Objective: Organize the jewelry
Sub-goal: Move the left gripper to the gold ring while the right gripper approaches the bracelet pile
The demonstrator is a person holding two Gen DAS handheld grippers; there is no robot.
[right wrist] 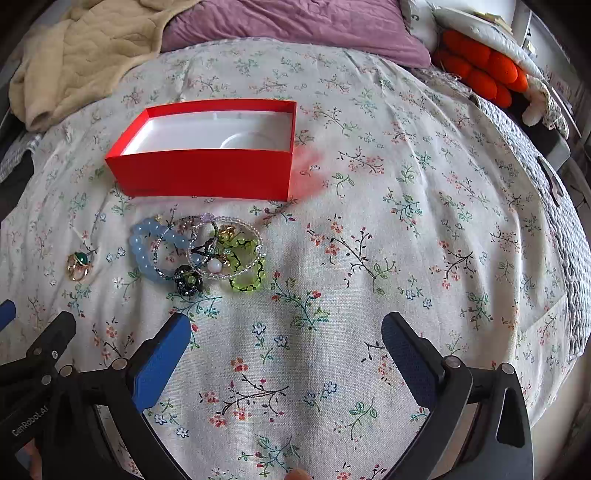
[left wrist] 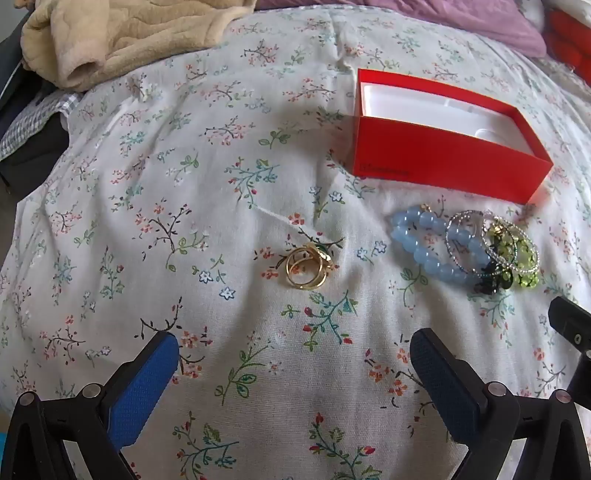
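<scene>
An open red box (left wrist: pixel 443 158) with a white inside lies on the floral bedspread; it also shows in the right wrist view (right wrist: pixel 207 177). In front of it lies a heap of bracelets: a blue bead bracelet (left wrist: pixel 424 251) (right wrist: pixel 142 251), thin beaded rings (left wrist: pixel 465 236) and green beads (left wrist: pixel 524 258) (right wrist: pixel 247 280). Gold rings (left wrist: pixel 306 267) with a green stone lie apart to the left, also in the right wrist view (right wrist: pixel 78 264). My left gripper (left wrist: pixel 293 339) is open and empty, just short of the gold rings. My right gripper (right wrist: pixel 286 328) is open and empty, right of the bracelets.
A beige blanket (left wrist: pixel 122 40) lies at the back left and a purple pillow (right wrist: pixel 295 29) at the back. An orange knitted thing (right wrist: pixel 480 70) sits at the back right. The bed's right edge (right wrist: pixel 569 295) falls off beside a grey quilt.
</scene>
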